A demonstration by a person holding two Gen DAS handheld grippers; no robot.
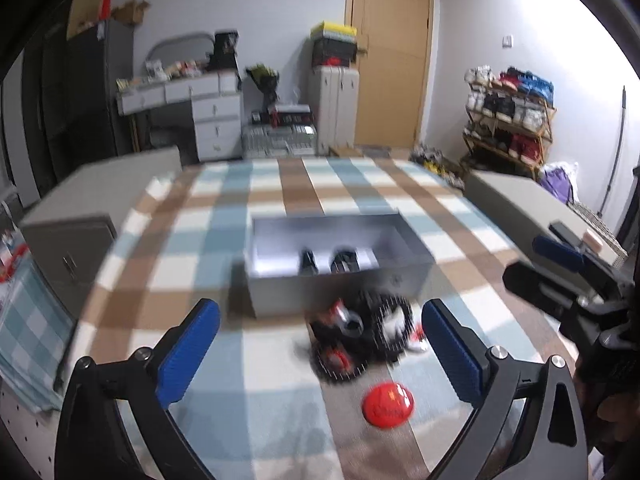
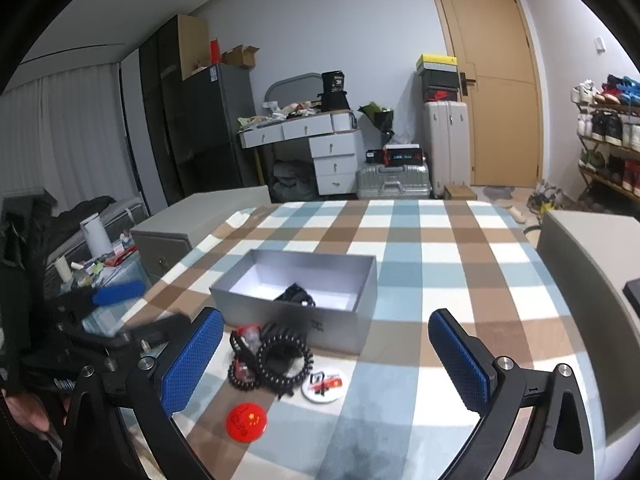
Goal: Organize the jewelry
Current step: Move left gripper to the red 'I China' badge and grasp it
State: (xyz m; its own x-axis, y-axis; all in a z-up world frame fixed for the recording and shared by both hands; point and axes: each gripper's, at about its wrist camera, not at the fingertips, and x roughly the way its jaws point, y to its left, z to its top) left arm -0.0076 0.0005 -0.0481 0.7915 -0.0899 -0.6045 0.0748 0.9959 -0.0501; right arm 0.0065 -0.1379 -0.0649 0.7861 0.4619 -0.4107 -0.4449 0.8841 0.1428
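Note:
A grey open box (image 2: 340, 322) stands on the checked tablecloth, with a black jewelry piece (image 2: 297, 295) inside; it also shows in the left wrist view (image 1: 332, 284). In front of it lies a pile of black bead bracelets (image 2: 280, 358) with red pieces, blurred in the left wrist view (image 1: 360, 332). A white badge (image 2: 323, 386) and a red round badge (image 2: 246, 421) lie nearer; the red badge also shows in the left wrist view (image 1: 387, 404). My left gripper (image 1: 320, 356) is open and empty above the pile. My right gripper (image 2: 326, 364) is open and empty, to the right of the pile.
The checked tablecloth (image 2: 432, 248) covers the table. Grey cabinets stand at the left (image 2: 192, 220) and right (image 2: 592, 280) of the table. A cluttered low surface with a white cup (image 2: 96, 234) is at the far left.

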